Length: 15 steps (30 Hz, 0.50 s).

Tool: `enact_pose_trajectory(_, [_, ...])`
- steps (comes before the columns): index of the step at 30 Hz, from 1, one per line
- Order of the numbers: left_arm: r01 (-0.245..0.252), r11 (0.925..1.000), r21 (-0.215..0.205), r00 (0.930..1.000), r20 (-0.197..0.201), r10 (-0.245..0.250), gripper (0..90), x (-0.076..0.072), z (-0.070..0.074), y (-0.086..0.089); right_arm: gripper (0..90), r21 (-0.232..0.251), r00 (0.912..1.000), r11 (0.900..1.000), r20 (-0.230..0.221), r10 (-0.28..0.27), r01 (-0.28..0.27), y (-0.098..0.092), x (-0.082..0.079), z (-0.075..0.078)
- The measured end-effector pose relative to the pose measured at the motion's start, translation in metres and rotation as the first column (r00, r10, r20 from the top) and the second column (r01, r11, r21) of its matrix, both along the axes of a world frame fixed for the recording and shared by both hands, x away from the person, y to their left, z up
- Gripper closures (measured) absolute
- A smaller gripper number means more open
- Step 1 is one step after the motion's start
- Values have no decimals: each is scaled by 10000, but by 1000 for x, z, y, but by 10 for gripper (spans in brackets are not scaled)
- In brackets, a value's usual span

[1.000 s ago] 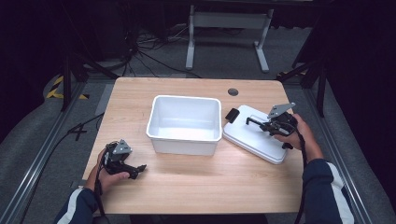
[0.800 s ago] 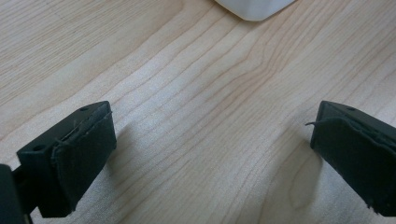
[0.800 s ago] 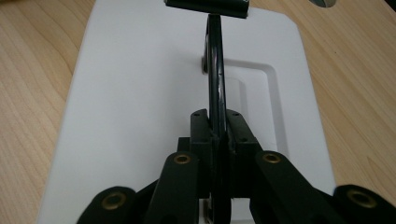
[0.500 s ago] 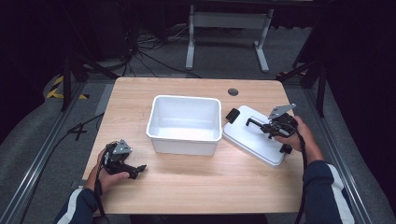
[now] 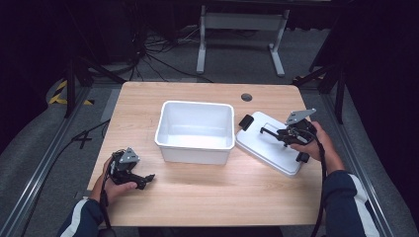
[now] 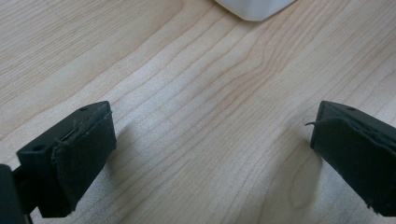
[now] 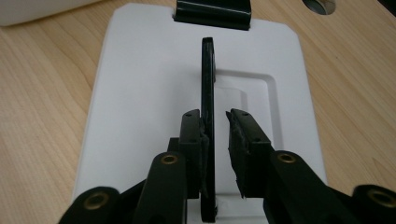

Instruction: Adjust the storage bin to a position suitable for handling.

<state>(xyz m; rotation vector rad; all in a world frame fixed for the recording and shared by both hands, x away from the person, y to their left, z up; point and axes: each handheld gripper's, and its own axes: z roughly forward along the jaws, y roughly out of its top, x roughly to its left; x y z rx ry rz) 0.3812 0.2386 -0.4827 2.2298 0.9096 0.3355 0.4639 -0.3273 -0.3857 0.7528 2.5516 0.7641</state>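
A white lid [image 5: 269,148] with a raised black handle [image 7: 208,70] lies flat on the table, to the right of an empty white bin [image 5: 196,103]. My right gripper [image 5: 267,132] hovers low over the lid, and in the right gripper view [image 7: 215,126] its jaws straddle the handle. The left pad touches the handle, while a narrow gap shows at the right pad. My left gripper [image 5: 146,178] rests near the table's front left edge. In the left gripper view [image 6: 210,154] it is open wide over bare wood, with nothing between the jaws.
Black latches sit at the lid's two ends [image 5: 245,122] [image 5: 302,157]. A round cable hole [image 5: 246,97] is in the table behind the lid. A corner of the bin [image 6: 254,7] shows ahead of the left gripper. Beyond the table's far edge is a metal stand [image 5: 239,22].
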Motion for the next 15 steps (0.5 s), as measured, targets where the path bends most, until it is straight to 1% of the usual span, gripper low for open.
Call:
enact_pose_trajectory(4, [14, 10000, 8, 10000, 46, -15, 6, 0, 0, 0, 736, -75, 10000, 9999, 13, 72, -72, 3, -2, 2])
enact_pose_trajectory(6, [36, 10000, 7, 10000, 46, -36, 6, 1, 0, 0, 736, 71, 9999, 9999, 37, 150, -151, 6, -3, 4])
enact_pose_trajectory(10, [13, 10000, -1, 10000, -7, -13, 6, 0, 0, 0, 733, 48, 9997, 9997, 44, 244, -244, 10, -6, 7])
enact_pose_trajectory(12, [19, 10000, -10, 10000, -18, -19, 7, 0, 0, 0, 708, 90, 9998, 9998, 104, 195, -196, 11, -8, 10])
enact_pose_trajectory(14, [13, 10000, 20, 10000, 54, -13, 8, 0, 0, 0, 706, 123, 9998, 9998, 146, 162, -164, 10, -9, 12])
enact_pose_trajectory(15, [14, 10000, -2, 10000, 5, -14, 8, 0, 0, 0, 684, 278, 9997, 9995, 187, 174, -179, 9, -11, 13])
